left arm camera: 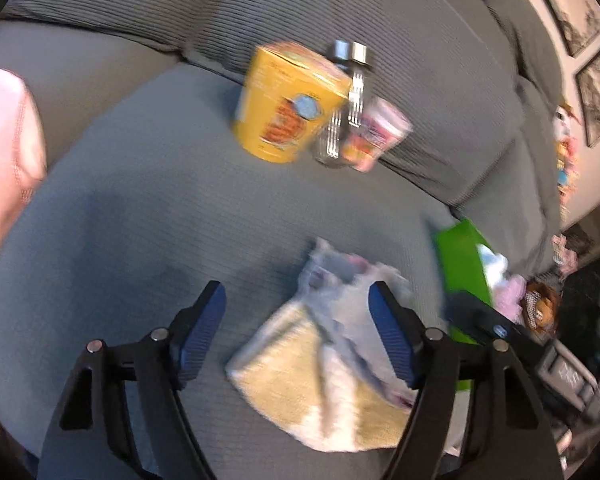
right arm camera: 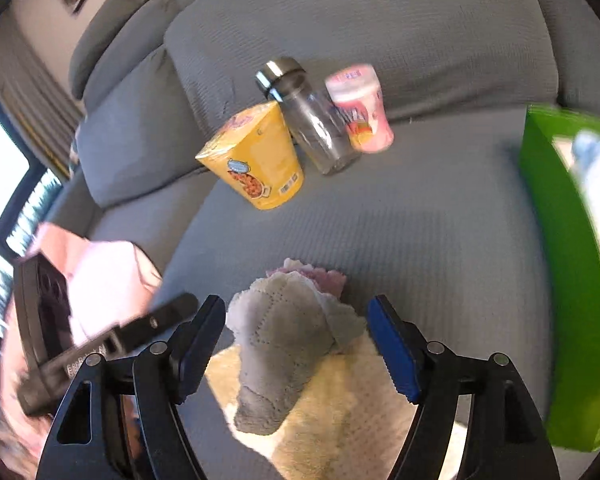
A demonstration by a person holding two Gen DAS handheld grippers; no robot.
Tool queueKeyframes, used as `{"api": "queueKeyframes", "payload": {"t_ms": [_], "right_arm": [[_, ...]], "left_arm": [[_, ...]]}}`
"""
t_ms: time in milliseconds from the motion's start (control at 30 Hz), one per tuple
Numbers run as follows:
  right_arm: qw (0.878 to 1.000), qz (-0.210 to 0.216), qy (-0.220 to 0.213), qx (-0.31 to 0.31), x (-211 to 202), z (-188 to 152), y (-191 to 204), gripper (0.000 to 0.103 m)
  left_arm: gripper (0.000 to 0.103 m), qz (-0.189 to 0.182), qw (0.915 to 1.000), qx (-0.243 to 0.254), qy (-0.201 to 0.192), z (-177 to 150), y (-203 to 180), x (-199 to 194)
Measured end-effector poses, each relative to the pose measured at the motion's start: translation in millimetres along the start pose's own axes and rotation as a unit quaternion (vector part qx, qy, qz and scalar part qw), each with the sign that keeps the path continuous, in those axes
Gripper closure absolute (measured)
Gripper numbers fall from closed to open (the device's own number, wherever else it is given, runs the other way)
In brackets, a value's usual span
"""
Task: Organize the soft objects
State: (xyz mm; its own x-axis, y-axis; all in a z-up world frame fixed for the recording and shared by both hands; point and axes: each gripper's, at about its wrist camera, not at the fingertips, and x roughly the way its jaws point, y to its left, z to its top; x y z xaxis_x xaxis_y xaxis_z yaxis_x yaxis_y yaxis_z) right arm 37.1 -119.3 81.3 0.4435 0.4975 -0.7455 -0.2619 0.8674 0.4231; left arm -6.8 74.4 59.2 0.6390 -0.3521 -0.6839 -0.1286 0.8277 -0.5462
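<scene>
Grey ribbed fabric covers the sofa seat [left arm camera: 140, 208] under both of your grippers, and the soft things lie on it just in front of you. Your left gripper [left arm camera: 298, 332] points down at the seat with its blue pads parted and nothing pressed between them; the yellow towel [left arm camera: 284, 384] lies in the gap nearer the right-hand pad, which overlaps a crumpled pale cloth [left arm camera: 340, 292] resting on top of the towel. Whether that pad touches the cloth cannot be told through the blur. Your right gripper [right arm camera: 296, 340] also stands parted, its pads apart from the grey quilted cloth [right arm camera: 280, 344] that lies between them, draped over the same yellow towel [right arm camera: 340, 412]; a bit of pinkish-purple fabric [right arm camera: 328, 280] peeks out beyond the grey cloth. On the right side of the seat stands a green box [right arm camera: 560, 280] with more pale soft things showing inside it; in the left wrist view it sits just beyond the right-hand finger. Further back, against the back cushion [right arm camera: 380, 20], a yellow carton [right arm camera: 260, 160], a clear bottle with a metal cap [right arm camera: 312, 124] and a pink tub [right arm camera: 360, 108] lean close together, the bottle between the other two. A pink sleeve [left arm camera: 4, 152] shows at the left edge.
</scene>
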Motion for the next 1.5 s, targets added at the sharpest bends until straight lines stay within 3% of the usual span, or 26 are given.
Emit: {"api": "queueKeyframes", "payload": {"t_ms": [67, 233, 300, 533, 600, 700, 867, 1200, 1500], "right_arm": [[1.0, 0.022, 0.01, 0.016, 7, -1, -4, 0.028], [1.0, -0.003, 0.01, 0.013, 18, -6, -6, 0.029], [1.0, -0.002, 0.021, 0.014, 26, -7, -9, 0.032], [0.998, -0.017, 0.051, 0.016, 51, -15, -12, 0.048], [0.999, -0.01, 0.05, 0.008, 51, -15, -9, 0.059], [0.999, -0.003, 0.05, -0.004, 49, -16, -4, 0.067], [0.997, 0.058, 0.052, 0.01, 40, -15, -3, 0.068], [0.996, 0.079, -0.013, -0.031, -8, -9, 24, 0.068], [0.988, 0.108, -0.101, -0.036, -66, -3, 32, 0.068]], "left_arm": [[0.038, -0.015, 0.9995, 0.016, 0.022, -5, -9, 8], [0.044, -0.022, 0.9977, 0.038, 0.052, -20, -25, 22], [0.05, -0.016, 0.9964, 0.055, 0.063, -25, -33, 31], [0.055, 0.0, 0.9951, 0.058, 0.079, -32, -37, 51], [0.059, -0.013, 0.9949, 0.066, 0.075, -31, -39, 52], [0.062, -0.039, 0.9947, 0.062, 0.072, -31, -38, 56], [0.063, -0.079, 0.993, 0.074, 0.046, -29, -46, 42], [0.063, -0.101, 0.9853, 0.135, -0.025, -23, -75, 2], [0.06, -0.109, 0.9708, 0.203, -0.068, -19, -115, -31]]}}
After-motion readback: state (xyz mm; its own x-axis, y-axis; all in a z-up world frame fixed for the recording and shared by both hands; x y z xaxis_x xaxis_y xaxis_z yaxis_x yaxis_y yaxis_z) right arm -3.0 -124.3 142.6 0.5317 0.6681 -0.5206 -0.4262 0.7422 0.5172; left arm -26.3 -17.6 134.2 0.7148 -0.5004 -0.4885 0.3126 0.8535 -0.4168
